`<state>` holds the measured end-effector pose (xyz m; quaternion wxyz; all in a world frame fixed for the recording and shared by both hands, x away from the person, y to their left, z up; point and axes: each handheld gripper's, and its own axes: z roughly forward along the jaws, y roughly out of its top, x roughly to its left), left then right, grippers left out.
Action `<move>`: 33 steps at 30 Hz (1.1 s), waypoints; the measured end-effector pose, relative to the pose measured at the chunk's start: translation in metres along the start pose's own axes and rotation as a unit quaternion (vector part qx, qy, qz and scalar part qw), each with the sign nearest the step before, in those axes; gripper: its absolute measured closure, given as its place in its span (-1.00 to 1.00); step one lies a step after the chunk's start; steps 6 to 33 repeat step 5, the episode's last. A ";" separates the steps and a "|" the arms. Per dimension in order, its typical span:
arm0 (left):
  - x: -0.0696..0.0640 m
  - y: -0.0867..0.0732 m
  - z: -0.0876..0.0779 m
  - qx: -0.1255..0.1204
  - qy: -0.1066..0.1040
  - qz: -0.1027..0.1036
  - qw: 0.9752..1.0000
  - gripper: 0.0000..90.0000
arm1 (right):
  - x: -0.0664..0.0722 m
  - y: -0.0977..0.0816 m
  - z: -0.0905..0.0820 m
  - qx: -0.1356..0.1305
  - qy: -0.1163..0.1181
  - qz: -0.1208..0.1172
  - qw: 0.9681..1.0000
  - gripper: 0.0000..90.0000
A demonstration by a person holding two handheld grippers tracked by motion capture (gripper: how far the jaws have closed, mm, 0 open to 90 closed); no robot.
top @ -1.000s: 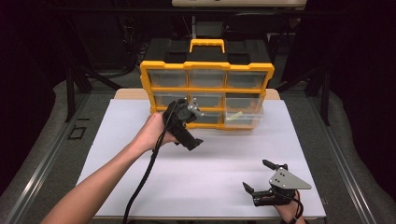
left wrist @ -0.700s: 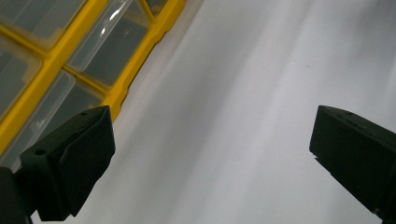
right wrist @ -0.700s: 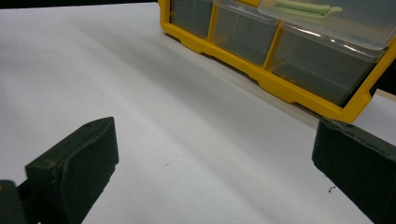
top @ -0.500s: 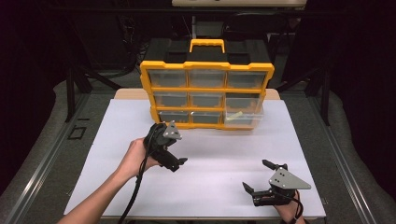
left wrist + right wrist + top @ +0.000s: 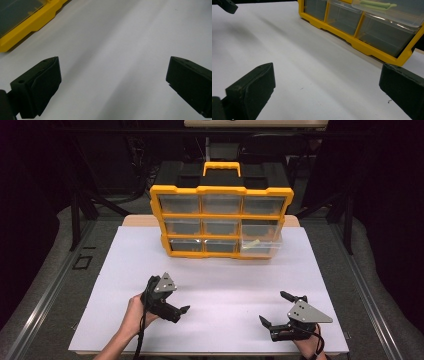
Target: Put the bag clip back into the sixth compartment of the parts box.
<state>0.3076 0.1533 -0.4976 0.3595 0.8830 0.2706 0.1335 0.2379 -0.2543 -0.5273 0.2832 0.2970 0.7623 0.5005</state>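
The left gripper has come back from the yellow drawer organizer and now sits low over the near left of the white table sheet, jaws spread wide and holding nothing. A second ago it was up at the cabinet's lower drawers; half a second ago it was already halfway home. The right gripper has not moved: it rests at the near right edge, jaws also spread and empty.

The organizer stands at the far middle of the sheet, well apart from both tools. Its bottom right drawer sticks out toward me, with a thin pale green item lying inside. I'd judge the drawer work is done or paused, since both hands have settled near the person.

Nothing lies on the sheet between the grippers and the cabinet. Dark stands and cables sit behind it, off the work area.
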 end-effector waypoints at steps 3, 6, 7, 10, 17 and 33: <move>0.000 -0.005 -0.003 -0.010 0.006 -0.003 1.000 -1.00 | 0.000 0.000 0.000 0.000 0.000 0.000 1.000 -1.00; 0.000 -0.007 -0.005 -0.015 0.007 -0.007 1.000 -1.00 | 0.000 0.000 0.000 0.001 0.000 -0.001 1.000 -1.00; 0.000 -0.007 -0.005 -0.015 0.007 -0.007 1.000 -1.00 | 0.000 0.000 0.000 0.001 0.000 -0.001 1.000 -1.00; 0.000 -0.007 -0.005 -0.015 0.007 -0.007 1.000 -1.00 | 0.000 0.000 0.000 0.001 0.000 -0.001 1.000 -1.00; 0.000 -0.007 -0.005 -0.015 0.007 -0.007 1.000 -1.00 | 0.000 0.000 0.000 0.001 0.000 -0.001 1.000 -1.00; 0.000 -0.007 -0.005 -0.015 0.007 -0.007 1.000 -1.00 | 0.000 0.000 0.000 0.001 0.000 -0.001 1.000 -1.00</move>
